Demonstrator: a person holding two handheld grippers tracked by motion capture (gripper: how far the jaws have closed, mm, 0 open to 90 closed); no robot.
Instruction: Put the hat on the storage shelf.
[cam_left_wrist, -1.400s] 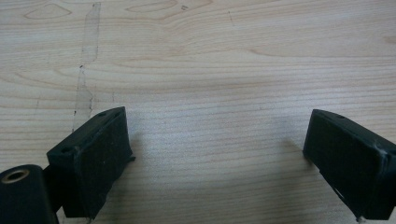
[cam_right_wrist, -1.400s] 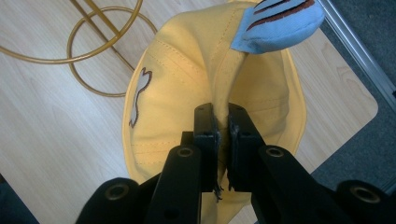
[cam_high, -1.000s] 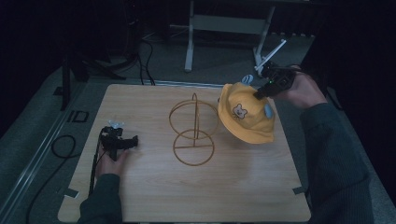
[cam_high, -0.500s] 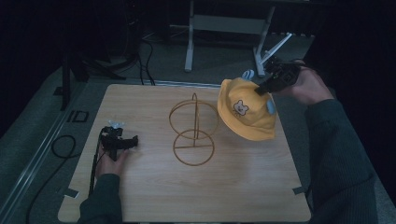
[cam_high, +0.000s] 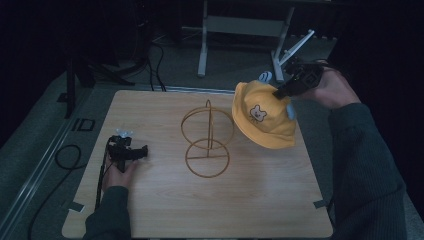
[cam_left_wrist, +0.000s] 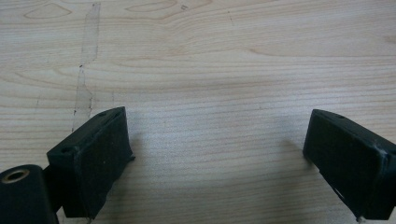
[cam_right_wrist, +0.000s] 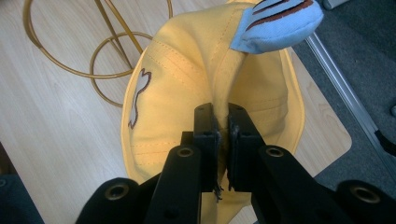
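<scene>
Wooden tabletop (cam_high: 165, 210): right claw (cam_right_wrist: 223, 135) pinches the yellow hat (cam_high: 262, 117) aloft, just right of the wire stand (cam_high: 207, 140); left claw (cam_left_wrist: 215, 154) rests wide open, well left of it.

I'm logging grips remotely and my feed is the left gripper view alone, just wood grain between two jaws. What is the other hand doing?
Observer: The right gripper is shut on a fold of a yellow hat, holding it above the table's far right part.
Operator: Anything else on the table?
Observer: A gold wire stand stands near the middle, left of the hat, nothing on it.
Operator: And where does my gripper sit?
Observer: The left gripper is low at the table's left side, jaws open, apart from the stand.
</scene>
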